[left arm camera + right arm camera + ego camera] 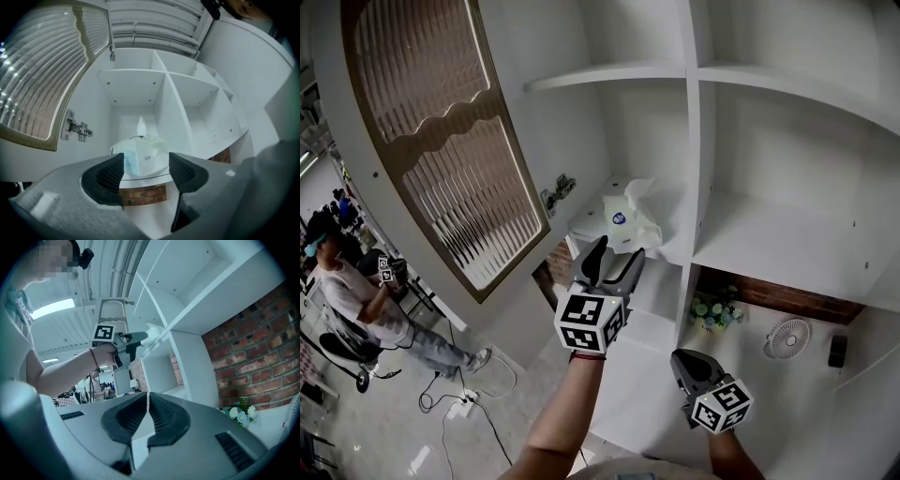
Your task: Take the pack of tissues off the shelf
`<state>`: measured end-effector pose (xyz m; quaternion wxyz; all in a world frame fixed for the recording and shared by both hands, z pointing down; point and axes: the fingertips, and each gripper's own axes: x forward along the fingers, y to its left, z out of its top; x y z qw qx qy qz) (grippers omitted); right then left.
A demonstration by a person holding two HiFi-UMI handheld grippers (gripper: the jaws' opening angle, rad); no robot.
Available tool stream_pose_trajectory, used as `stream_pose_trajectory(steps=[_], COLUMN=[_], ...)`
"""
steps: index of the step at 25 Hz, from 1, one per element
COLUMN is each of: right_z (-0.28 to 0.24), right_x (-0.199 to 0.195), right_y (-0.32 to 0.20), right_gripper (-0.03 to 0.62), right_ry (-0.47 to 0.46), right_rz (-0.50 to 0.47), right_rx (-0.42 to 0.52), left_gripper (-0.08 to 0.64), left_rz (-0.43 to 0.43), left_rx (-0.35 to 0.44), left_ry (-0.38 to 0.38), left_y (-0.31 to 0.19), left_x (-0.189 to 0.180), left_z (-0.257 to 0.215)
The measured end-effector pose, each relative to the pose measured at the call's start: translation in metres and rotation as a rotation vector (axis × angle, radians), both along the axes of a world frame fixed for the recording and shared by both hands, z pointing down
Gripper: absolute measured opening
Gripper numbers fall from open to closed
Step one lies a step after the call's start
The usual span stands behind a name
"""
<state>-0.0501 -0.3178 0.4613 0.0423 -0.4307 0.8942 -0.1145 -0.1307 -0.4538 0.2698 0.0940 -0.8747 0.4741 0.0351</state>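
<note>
A white soft pack of tissues point(631, 217) with a tissue sticking up stands at the front of the left shelf compartment point(675, 246); the left gripper view shows the pack point(143, 154) straight ahead. My left gripper point(619, 260) is raised just in front of it, open, its jaws apart and clear of the pack point(146, 173). My right gripper point(686, 367) hangs lower down, shut and holding nothing point(147, 414). The right gripper view also catches the left gripper point(136, 339) pointing at the pack point(155, 332).
An open cabinet door point(455, 141) with ribbed glass stands at the left. Below the shelf are a brick-backed niche with small flowers point(712, 311), a small fan point(787, 337) and a dark object point(837, 350). A person point(356, 300) stands on the floor far left.
</note>
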Motion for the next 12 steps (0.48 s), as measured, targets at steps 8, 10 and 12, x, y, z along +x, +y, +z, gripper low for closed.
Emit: stream_pose_trajectory(steps=[8,10,12], right_z=[0.002,0.002,0.002], right_x=[0.007,0.008,0.010], right_y=[-0.001,-0.002,-0.002], right_gripper=[0.018,0.018,0.018], right_ry=[0.000,-0.002,-0.003], right_rz=[0.016,0.021,0.025], right_rx=[-0.010,-0.008,-0.009], left_gripper=[0.296,0.296,0.296], left_rz=[-0.038,-0.044,-0.058], left_rx=[0.000,-0.006,-0.018], left_ry=[-0.028,-0.029,-0.031], left_y=[-0.012,-0.014,-0.018], left_x=[0.005,0.005,0.005], left_z=[-0.008,-0.008,-0.006])
